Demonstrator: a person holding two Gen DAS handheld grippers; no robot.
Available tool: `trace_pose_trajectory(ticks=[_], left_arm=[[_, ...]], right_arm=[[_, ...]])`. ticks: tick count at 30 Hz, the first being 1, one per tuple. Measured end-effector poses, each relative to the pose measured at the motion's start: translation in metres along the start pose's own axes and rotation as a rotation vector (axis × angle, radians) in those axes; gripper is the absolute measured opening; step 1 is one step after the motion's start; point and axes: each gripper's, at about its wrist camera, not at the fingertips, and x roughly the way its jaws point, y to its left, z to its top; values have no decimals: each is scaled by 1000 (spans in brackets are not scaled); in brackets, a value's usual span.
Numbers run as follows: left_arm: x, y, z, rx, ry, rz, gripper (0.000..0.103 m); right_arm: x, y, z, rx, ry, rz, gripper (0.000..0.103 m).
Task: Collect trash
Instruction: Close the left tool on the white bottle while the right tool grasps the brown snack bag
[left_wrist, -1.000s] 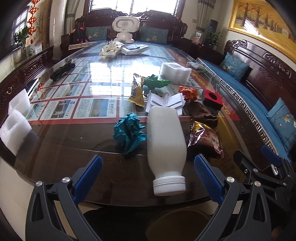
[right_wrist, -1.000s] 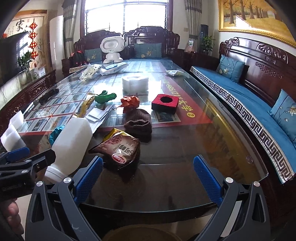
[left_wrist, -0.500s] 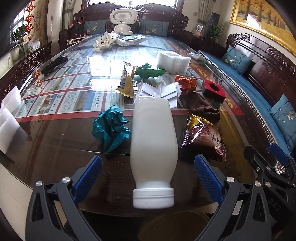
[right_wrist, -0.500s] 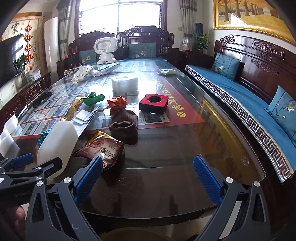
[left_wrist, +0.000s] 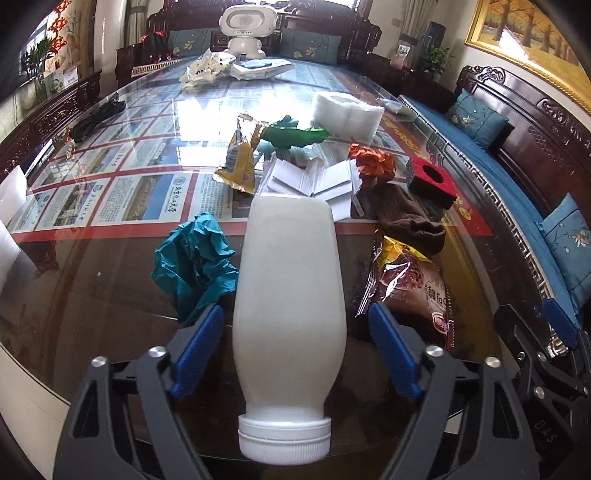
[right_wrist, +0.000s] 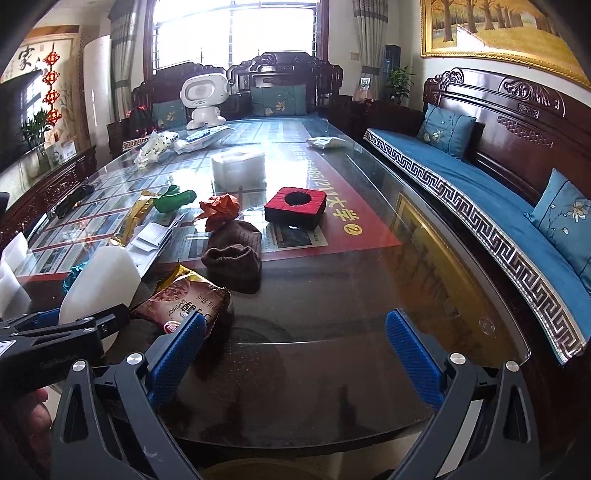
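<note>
A white plastic bottle (left_wrist: 290, 295) lies on the glass table with its cap toward me. My left gripper (left_wrist: 295, 354) is open, its blue fingers on either side of the bottle's body without touching it. Crumpled teal paper (left_wrist: 195, 262) lies just left of the bottle. A brown snack bag (left_wrist: 410, 288) lies just right of it. My right gripper (right_wrist: 295, 354) is open and empty above the table's near edge. The snack bag (right_wrist: 184, 299) sits by its left finger, and the bottle (right_wrist: 99, 284) shows at far left.
Further back lie a yellow wrapper (left_wrist: 240, 162), a green item (left_wrist: 291, 134), folded white paper (left_wrist: 310, 181), orange crumpled paper (right_wrist: 219, 208), a brown knit hat (right_wrist: 236, 251), a red box (right_wrist: 295, 206) and white foam (right_wrist: 238, 166). A blue-cushioned bench (right_wrist: 498, 206) runs along the right.
My left gripper has moved forward and left so the bottle now lies between its fingers. The right gripper has shifted slightly; both stay open.
</note>
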Motion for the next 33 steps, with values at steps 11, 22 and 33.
trace_pose_trajectory(ticks=[11,22,33], left_arm=[[2,3,0,14,-12,-6,54],[-12,20,-1,0,-35,-23,53],[-9,43,1,-23,-33,3,53]], right_arm=[[8,9,1,-15,7,25,95],[21,40,1,-84,36,82,95],[43,64,1,-97,102,146,95]])
